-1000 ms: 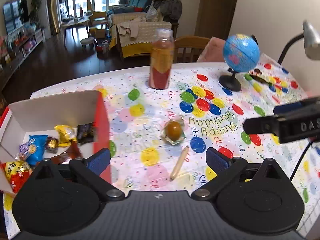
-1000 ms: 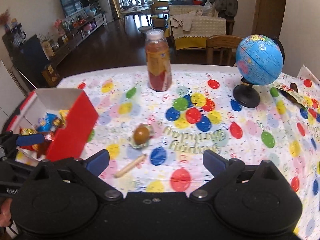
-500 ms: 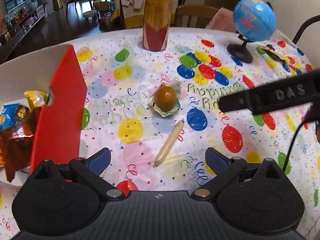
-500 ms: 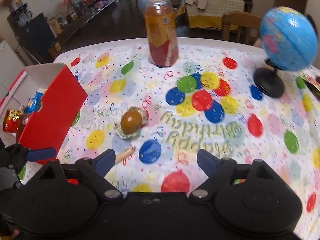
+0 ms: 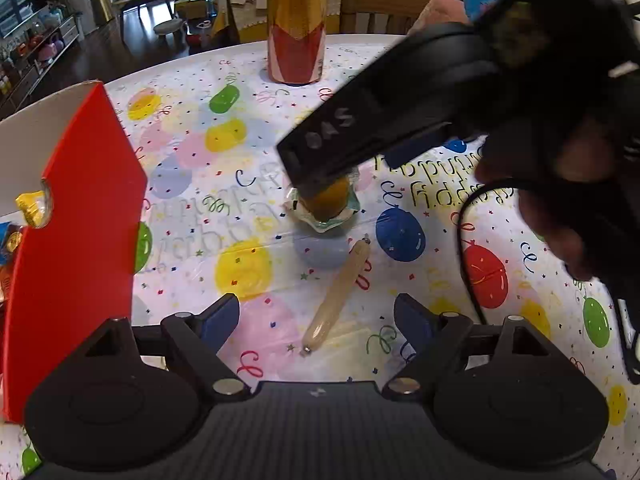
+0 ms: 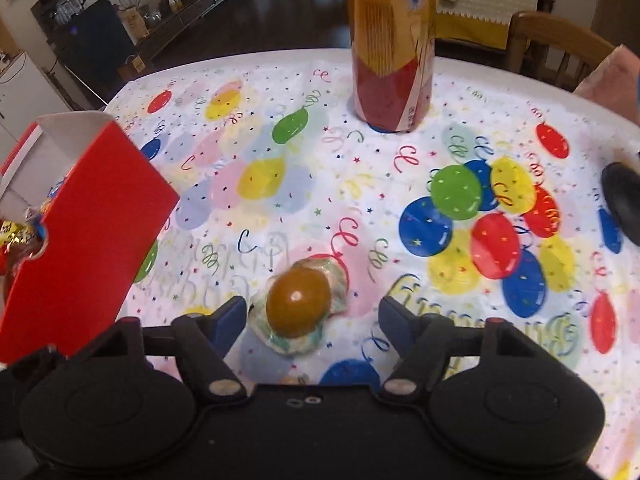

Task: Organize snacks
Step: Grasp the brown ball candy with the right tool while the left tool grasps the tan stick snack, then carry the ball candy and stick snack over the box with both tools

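A table covered by a balloon-print birthday cloth (image 6: pixel 460 208) fills both views. On its left side stands a red box (image 5: pixel 76 232) with a white inside; a few wrapped snacks (image 5: pixel 34 208) show through the notch in its wall and behind it. At the far side of the cloth a tall bottle (image 6: pixel 390 52) with an orange and red label stands upright, well apart from the box. The right gripper (image 6: pixel 310 318) hangs low over the middle of the cloth with its jaws spread wide; in the left wrist view its black body crosses the picture from the upper right and partly covers the snack below it. That snack is a brown round one in a clear crinkled wrapper (image 6: pixel 298 302), lying on the cloth between the right gripper's blue pads (image 6: pixel 230 318), with a gap on each side. The left gripper (image 5: pixel 316 316) is also spread open and holds nothing. Between its fingers, nearer than the round snack, a thin pale sausage stick (image 5: pixel 338 292) lies aslant on the cloth, its far end just beside the wrapper's edge.
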`<state>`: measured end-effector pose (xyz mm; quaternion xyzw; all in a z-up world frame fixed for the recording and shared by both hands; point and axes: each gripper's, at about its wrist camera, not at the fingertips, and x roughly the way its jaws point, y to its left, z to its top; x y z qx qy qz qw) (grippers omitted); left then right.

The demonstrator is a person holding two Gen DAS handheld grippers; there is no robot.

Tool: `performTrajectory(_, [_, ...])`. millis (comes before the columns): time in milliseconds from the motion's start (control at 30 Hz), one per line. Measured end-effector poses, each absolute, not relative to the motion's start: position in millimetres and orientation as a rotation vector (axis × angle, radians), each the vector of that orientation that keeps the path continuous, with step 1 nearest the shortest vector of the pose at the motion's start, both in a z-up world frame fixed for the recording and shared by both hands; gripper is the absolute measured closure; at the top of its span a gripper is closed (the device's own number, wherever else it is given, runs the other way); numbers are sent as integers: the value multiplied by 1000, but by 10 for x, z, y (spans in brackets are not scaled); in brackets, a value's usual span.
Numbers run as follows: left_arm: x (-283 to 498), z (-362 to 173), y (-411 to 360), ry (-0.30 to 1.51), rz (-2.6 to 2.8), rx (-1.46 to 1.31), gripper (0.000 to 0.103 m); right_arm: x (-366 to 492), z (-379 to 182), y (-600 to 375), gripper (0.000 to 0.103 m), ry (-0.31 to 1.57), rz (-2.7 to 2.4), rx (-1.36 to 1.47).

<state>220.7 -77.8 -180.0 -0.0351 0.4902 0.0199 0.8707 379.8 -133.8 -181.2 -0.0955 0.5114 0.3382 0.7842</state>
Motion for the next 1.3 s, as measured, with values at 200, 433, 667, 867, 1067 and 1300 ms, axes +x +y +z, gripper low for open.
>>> performTrajectory(200, [2290,-1868,-812,1044,14,-52,41,3892,-1940,-1289,49,1155,739,-168])
performTrajectory(433, [2342,-1912,-922,1040,-48,6,51,3922,-1973,-1323,58,1168,754,-136])
performTrajectory(667, [2402,-1964,-939,1063,-65,19,66,3925,-1950,-1417,59,1162,752,-124])
performTrajectory(867, [2430,-1957,-944,1067,-64,15,89,3896,-1852,-1612,59,1144,710,-131])
performTrajectory(1067, [2479,-1956,-900,1087,-65,-55,93,3805,-1760,-1938,60,1139,655,-127])
performTrajectory(1300, [2436,-1906,-811,1110,-39,-140,93,3544,-1691,-2313,60,1153,612,-108])
